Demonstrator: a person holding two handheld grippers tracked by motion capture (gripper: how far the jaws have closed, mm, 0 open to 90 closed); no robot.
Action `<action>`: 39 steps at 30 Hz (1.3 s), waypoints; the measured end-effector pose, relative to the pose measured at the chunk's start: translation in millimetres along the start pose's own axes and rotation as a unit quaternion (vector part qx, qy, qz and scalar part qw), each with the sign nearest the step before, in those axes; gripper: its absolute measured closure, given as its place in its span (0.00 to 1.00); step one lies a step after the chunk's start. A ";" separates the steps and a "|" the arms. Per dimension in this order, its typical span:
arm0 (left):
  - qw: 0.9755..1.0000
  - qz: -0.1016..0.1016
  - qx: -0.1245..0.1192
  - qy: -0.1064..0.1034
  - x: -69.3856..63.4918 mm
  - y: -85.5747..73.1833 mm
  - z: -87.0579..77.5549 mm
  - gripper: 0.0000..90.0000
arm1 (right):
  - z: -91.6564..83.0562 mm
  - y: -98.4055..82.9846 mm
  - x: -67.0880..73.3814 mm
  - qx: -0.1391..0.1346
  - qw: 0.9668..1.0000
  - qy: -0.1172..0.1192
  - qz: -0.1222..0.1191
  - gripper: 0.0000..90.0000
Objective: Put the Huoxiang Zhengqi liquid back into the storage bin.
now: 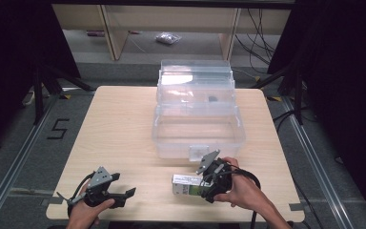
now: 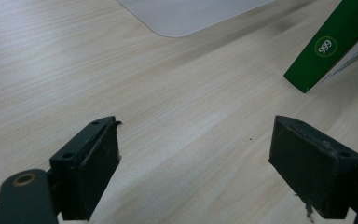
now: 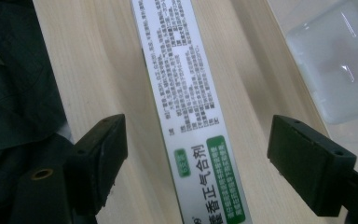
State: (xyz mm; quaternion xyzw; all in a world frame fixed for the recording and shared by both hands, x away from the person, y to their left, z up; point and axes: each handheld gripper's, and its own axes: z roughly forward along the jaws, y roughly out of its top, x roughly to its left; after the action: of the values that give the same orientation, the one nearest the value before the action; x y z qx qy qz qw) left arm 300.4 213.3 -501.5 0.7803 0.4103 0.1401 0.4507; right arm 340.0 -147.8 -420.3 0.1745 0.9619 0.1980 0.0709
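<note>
The right gripper view reads fine black print on the white face of the long carton [image 3: 191,107]; the left gripper view catches its glossy green side. It lies flat near the front edge of the pale wood-grain table [image 1: 119,124], before the clear plastic box [image 1: 198,121]. The right gripper [image 1: 205,183] straddles it, pads wide apart and not touching. The left gripper [image 1: 124,186] rests low at the front-left, jaws wide and empty.
</note>
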 end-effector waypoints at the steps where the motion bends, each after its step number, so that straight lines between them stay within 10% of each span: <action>1: 1.000 0.000 0.000 0.000 0.0 0.0 0.0 0.17 | 0.5 0.7 0.4 0.000 1.000 0.000 0.003 0.24; 39: 1.000 0.000 0.000 -0.002 -0.3 0.0 -0.2 0.17 | 32.1 24.2 -4.1 0.078 0.996 0.039 -0.028 0.47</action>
State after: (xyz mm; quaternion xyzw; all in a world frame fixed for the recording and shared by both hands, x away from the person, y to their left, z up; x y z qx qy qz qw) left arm 300.1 213.2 -501.4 0.7804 0.4096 0.1389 0.4517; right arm 357.9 -117.0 -439.5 0.1446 0.9810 0.1269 0.0254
